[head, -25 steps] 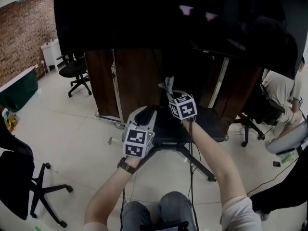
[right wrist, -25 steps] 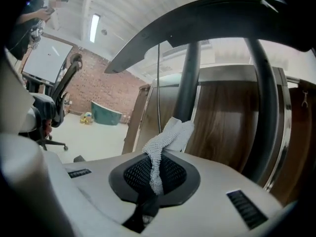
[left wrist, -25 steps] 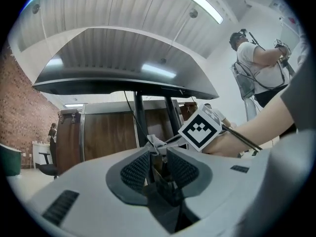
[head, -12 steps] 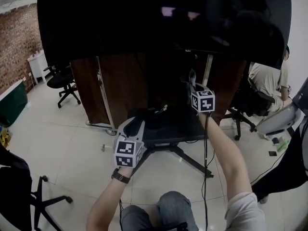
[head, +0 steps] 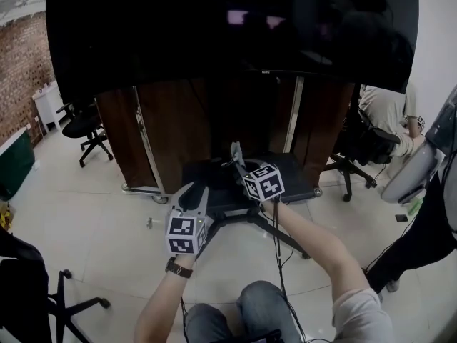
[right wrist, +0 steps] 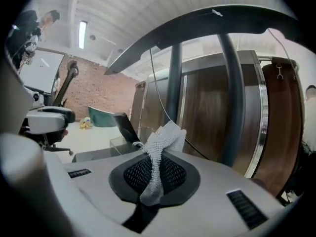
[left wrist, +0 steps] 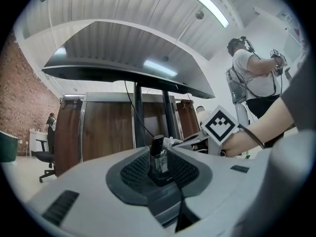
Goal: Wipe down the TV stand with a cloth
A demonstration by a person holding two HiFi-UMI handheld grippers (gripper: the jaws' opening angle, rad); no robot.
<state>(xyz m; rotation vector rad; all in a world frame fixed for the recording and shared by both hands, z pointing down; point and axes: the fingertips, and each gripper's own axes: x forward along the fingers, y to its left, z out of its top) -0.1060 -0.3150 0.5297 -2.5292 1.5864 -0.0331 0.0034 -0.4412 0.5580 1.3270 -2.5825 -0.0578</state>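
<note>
The TV stand carries a big dark screen (head: 214,34) on poles (right wrist: 232,107) above a low black base shelf (head: 300,181). My right gripper (head: 239,164) hovers over that shelf, shut on a grey-white knitted cloth (right wrist: 160,147) that sticks up from its jaws (head: 235,153). My left gripper (head: 196,191) is at the shelf's left front corner. In the left gripper view a small clear holder with a black top (left wrist: 158,154) sits pinched between the pads. The right gripper's marker cube (left wrist: 219,125) shows to its right.
Dark wooden cabinets (head: 164,120) stand behind the stand. Its legs and cables (head: 285,238) spread over the tiled floor. Office chairs (head: 80,127) (head: 357,148) flank it, and a person (head: 385,113) sits at the right. Another person (left wrist: 252,78) stands further off.
My right gripper rose toward the screen, then came down and left over the base shelf with the cloth. The clear-and-black holder now shows between the left jaws.
</note>
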